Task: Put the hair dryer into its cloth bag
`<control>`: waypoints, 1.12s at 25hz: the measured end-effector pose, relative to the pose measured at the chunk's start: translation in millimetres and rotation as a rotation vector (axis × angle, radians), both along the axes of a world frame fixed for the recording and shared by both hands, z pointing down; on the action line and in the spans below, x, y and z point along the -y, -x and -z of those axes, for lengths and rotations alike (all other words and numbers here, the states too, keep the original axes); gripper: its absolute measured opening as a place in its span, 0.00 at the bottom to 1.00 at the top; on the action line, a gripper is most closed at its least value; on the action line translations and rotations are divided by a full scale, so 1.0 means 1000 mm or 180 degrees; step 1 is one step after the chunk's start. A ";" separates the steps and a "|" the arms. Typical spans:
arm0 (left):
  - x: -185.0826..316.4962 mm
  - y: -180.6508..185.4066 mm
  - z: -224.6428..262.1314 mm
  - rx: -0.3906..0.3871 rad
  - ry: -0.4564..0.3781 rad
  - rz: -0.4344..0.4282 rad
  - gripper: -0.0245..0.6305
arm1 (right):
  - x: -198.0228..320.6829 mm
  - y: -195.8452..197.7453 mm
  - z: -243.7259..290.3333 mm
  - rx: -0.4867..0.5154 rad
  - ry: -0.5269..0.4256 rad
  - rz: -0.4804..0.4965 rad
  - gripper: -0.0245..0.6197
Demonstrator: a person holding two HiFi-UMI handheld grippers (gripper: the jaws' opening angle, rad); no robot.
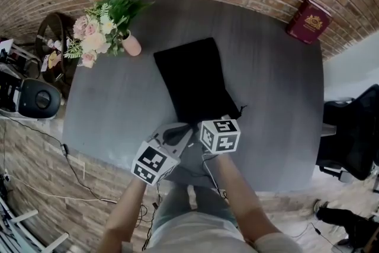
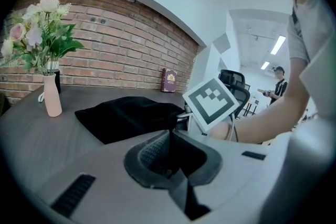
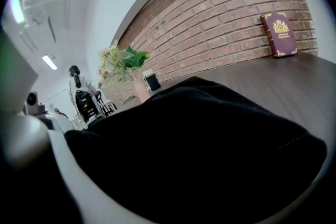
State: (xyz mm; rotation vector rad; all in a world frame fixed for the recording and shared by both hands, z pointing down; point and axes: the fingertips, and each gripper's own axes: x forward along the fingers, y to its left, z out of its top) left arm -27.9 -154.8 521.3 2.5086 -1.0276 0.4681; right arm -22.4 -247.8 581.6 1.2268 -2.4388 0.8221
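Found the black cloth bag lying bulged on the middle of the grey desk, well apart from the pink flower vase at the far left and the red book leaning on the brick wall. Saw the left hand-held gripper at the bag's near end, jaws together, with a dark bit of cloth pinched between its ribbed pads. Saw the right hand-held gripper just beside it, jaws partly apart and clasped round the bag's bulk, black cloth filling the space between them.
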 end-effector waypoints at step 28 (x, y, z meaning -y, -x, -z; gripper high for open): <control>0.003 0.001 -0.001 0.0049 0.0084 0.0146 0.06 | -0.012 -0.018 -0.007 -0.0344 0.0261 0.0096 0.41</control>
